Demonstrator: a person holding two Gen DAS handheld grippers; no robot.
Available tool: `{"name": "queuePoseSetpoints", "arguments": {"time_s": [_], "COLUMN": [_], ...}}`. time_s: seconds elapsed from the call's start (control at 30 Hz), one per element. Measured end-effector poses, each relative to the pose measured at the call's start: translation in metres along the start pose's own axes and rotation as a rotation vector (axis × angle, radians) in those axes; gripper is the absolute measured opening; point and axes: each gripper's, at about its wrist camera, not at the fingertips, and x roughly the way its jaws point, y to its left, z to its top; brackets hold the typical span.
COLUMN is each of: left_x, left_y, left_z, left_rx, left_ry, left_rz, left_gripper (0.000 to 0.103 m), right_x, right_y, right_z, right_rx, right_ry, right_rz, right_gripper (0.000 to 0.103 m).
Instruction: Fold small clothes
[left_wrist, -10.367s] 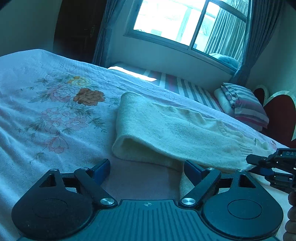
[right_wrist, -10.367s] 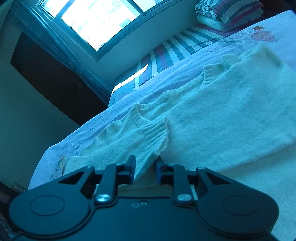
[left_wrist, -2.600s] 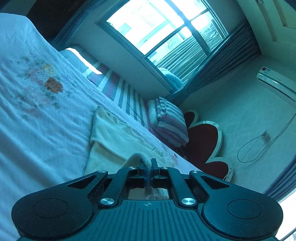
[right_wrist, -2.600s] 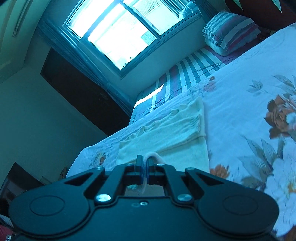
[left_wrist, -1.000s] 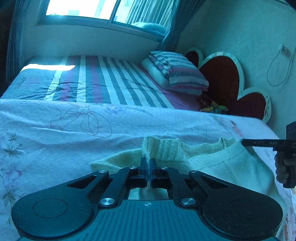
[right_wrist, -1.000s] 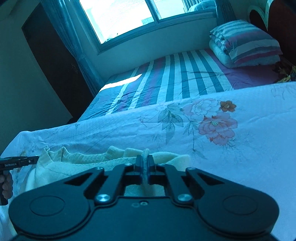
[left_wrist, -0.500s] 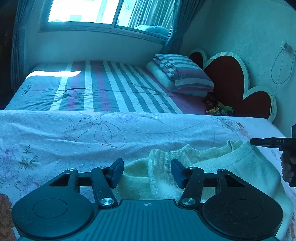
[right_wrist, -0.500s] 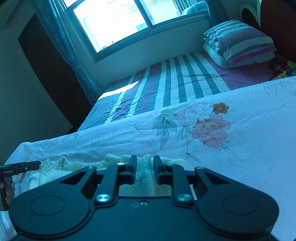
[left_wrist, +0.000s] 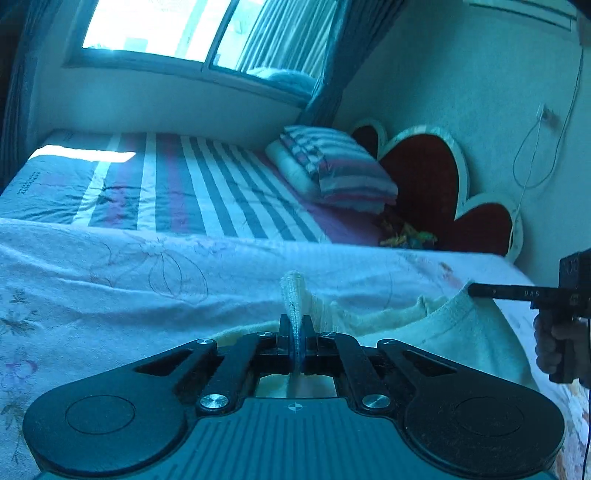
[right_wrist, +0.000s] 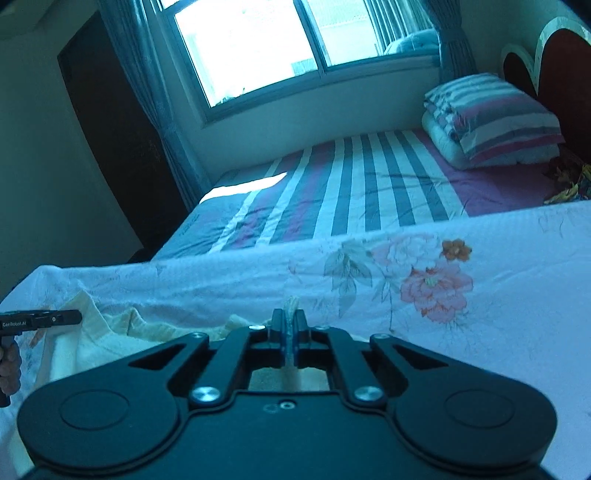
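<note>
A cream knitted sweater (left_wrist: 443, 325) lies folded on the floral bedspread (left_wrist: 110, 280). My left gripper (left_wrist: 295, 325) is shut on a ribbed edge of the sweater, which sticks up between the pads. In the right wrist view the sweater (right_wrist: 110, 336) spreads to the left, and my right gripper (right_wrist: 289, 321) is shut on another pinched edge of it. Each gripper shows at the side of the other's view, held in a hand (left_wrist: 554, 343).
Beyond the floral bedspread (right_wrist: 480, 258) is a striped sheet (left_wrist: 192, 184) with folded striped bedding (left_wrist: 332, 166) by a heart-shaped headboard (left_wrist: 424, 173). A window (right_wrist: 277, 44) and curtains are behind. A dark doorway (right_wrist: 122, 129) stands at left.
Half a second ago both grippers stood open over the sweater's edge. Both have since shut on the knit, and the left one has lifted a fold upright.
</note>
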Motion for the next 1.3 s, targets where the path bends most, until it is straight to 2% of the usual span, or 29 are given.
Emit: {"name": "queuePoseSetpoints", "arguments": {"time_s": [0.1, 0.27, 0.37, 0.4, 0.43, 0.47, 0.5, 0.53, 0.57, 0.63, 0.7, 0.73, 0.8, 0.83, 0.9, 0.93, 1.0, 1.07, 1.3], "left_x": [-0.003, 0.024, 0.025, 0.021, 0.011, -0.002, -0.017, -0.030, -0.043, -0.059, -0.065, -0.062, -0.061, -0.066, -0.089, -0.102, -0.125, -0.138, -0.142], "left_y": [0.010, 0.017, 0.018, 0.018, 0.015, 0.010, 0.002, -0.005, -0.015, -0.047, -0.076, -0.089, -0.104, -0.103, -0.096, -0.092, -0.078, -0.064, -0.065], "left_z": [-0.002, -0.014, -0.015, -0.015, -0.016, -0.018, -0.021, -0.025, -0.031, -0.044, -0.055, -0.059, -0.065, -0.069, -0.081, -0.090, -0.106, -0.121, -0.148], "left_rx": [-0.037, -0.066, -0.087, -0.096, -0.099, -0.087, -0.076, -0.078, -0.079, -0.004, 0.029, 0.051, 0.069, 0.042, -0.028, -0.038, -0.102, -0.183, -0.242], "left_ry": [-0.018, 0.086, 0.085, 0.079, 0.055, 0.029, 0.001, -0.023, -0.027, -0.011, -0.009, 0.011, 0.012, 0.011, -0.007, -0.008, 0.000, 0.023, 0.086], "left_rz": [0.040, 0.095, 0.106, 0.124, 0.157, 0.183, 0.195, 0.183, 0.155, 0.153, 0.108, 0.094, 0.140, 0.144, 0.144, 0.175, 0.212, 0.200, 0.137], "left_gripper": [0.002, 0.002, 0.006, 0.014, 0.026, 0.033, 0.044, 0.048, 0.048, 0.048, 0.048, 0.048, 0.048, 0.048, 0.048, 0.048, 0.048, 0.048, 0.048], "right_x": [0.005, 0.026, 0.028, 0.023, 0.014, 0.002, -0.012, -0.026, -0.036, -0.051, -0.059, -0.059, -0.058, -0.063, -0.083, -0.098, -0.118, -0.131, -0.146], "right_y": [-0.005, -0.016, -0.016, -0.015, -0.013, -0.008, -0.003, 0.006, 0.017, 0.044, 0.063, 0.074, 0.083, 0.077, 0.058, 0.049, 0.039, 0.029, 0.025], "right_z": [0.002, -0.013, -0.013, -0.011, -0.010, -0.009, -0.011, -0.016, -0.022, -0.041, -0.057, -0.064, -0.073, -0.072, -0.075, -0.080, -0.089, -0.101, -0.128], "right_rx": [0.002, 0.030, 0.038, 0.045, 0.041, 0.028, 0.024, 0.018, -0.019, -0.118, -0.157, -0.192, -0.225, -0.164, -0.026, 0.004, 0.020, 0.052, 0.131], "right_ry": [0.005, 0.081, 0.105, 0.093, 0.064, 0.033, 0.018, 0.023, 0.033, 0.049, 0.056, 0.070, 0.067, 0.057, 0.041, 0.030, 0.030, 0.060, 0.073], "right_rz": [-0.026, -0.102, -0.118, -0.139, -0.170, -0.195, -0.176, -0.114, -0.078, -0.061, -0.034, -0.030, -0.098, -0.121, -0.099, -0.107, -0.113, -0.100, -0.078], "right_gripper": [0.005, 0.005, 0.009, 0.015, 0.023, 0.024, 0.022, 0.019, 0.019, 0.021, 0.023, 0.021, 0.023, 0.025, 0.029, 0.030, 0.031, 0.031, 0.032]}}
